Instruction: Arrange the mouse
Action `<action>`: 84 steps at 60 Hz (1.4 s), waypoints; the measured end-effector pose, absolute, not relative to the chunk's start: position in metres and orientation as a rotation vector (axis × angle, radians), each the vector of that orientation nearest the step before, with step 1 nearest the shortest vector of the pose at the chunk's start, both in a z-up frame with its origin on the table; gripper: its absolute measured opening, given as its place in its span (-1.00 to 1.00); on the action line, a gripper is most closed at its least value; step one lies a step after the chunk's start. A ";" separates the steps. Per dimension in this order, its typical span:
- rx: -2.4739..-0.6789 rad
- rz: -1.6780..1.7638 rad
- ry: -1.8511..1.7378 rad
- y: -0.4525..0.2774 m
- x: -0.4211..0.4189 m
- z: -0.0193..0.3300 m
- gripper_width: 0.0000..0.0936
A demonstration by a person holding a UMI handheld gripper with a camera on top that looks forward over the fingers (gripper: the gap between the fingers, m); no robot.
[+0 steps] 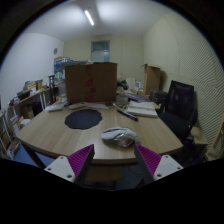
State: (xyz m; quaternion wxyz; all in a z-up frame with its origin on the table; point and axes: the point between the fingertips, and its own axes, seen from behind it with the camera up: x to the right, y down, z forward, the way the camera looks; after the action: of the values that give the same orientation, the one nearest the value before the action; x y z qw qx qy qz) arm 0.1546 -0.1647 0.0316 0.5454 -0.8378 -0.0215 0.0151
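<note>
A grey-white mouse (119,137) lies on the wooden table (60,135) near its front edge, a little right of the middle. A dark round mouse mat (84,119) lies on the table to the left of and beyond the mouse. My gripper (113,161) hovers at the table's front edge, open and empty. Its left finger (72,162) and right finger (153,160) show purple pads, wide apart. The mouse is just ahead of the fingers, closer to the right one, not between them.
Cardboard boxes (91,82) stand at the table's far side. Papers and a dark pen-like object (128,112) lie at the right rear. A black office chair (181,104) stands to the right. Shelves with clutter (30,100) stand at the left.
</note>
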 end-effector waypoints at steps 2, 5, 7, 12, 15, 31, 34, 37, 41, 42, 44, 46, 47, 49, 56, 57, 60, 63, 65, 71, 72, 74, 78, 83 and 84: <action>-1.988 0.021 -0.050 -0.158 0.164 0.029 0.77; -1.995 0.002 -0.058 -0.147 0.176 0.024 0.78; -1.990 -0.007 -0.070 -0.138 0.182 0.022 0.82; -2.009 -0.041 -0.068 -0.119 0.202 0.006 0.81; -2.019 -0.053 -0.059 -0.109 0.211 -0.001 0.81; -2.050 0.007 -0.092 -0.064 0.212 -0.007 0.81; -2.061 -0.015 -0.104 -0.052 0.213 -0.007 0.81; -2.064 -0.034 -0.112 -0.040 0.214 -0.006 0.82; -2.059 -0.045 -0.095 -0.026 0.217 -0.006 0.82; -2.058 -0.042 -0.084 -0.023 0.217 -0.007 0.81; -2.060 -0.033 -0.064 -0.017 0.218 -0.008 0.82; -2.061 -0.021 -0.046 -0.013 0.219 -0.008 0.84; -2.062 -0.013 -0.038 -0.011 0.218 -0.009 0.83; -2.068 0.009 -0.024 -0.008 0.217 -0.010 0.78; -2.058 -0.006 0.055 -0.003 0.224 -0.012 0.16; -2.055 -0.001 0.072 -0.003 0.224 -0.012 0.16; -2.039 -0.009 0.102 -0.003 0.227 -0.012 0.10; -2.033 -0.021 0.122 -0.004 0.229 -0.012 0.02; -2.035 -0.024 0.137 -0.004 0.230 -0.012 -0.03; -2.024 0.000 0.193 -0.013 0.228 0.003 -0.11; -2.004 0.010 0.201 -0.014 0.227 0.012 -0.13; -1.966 0.027 0.210 -0.015 0.223 0.033 -0.15; -1.883 0.039 0.203 -0.017 0.212 0.084 -0.15; -1.805 0.010 0.126 -0.011 0.184 0.142 -0.15; -1.797 0.002 0.113 -0.008 0.177 0.151 -0.15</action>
State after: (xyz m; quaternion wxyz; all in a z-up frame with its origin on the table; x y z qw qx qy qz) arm 0.1766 -0.0081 0.1509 0.6212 -0.7821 0.0492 0.0009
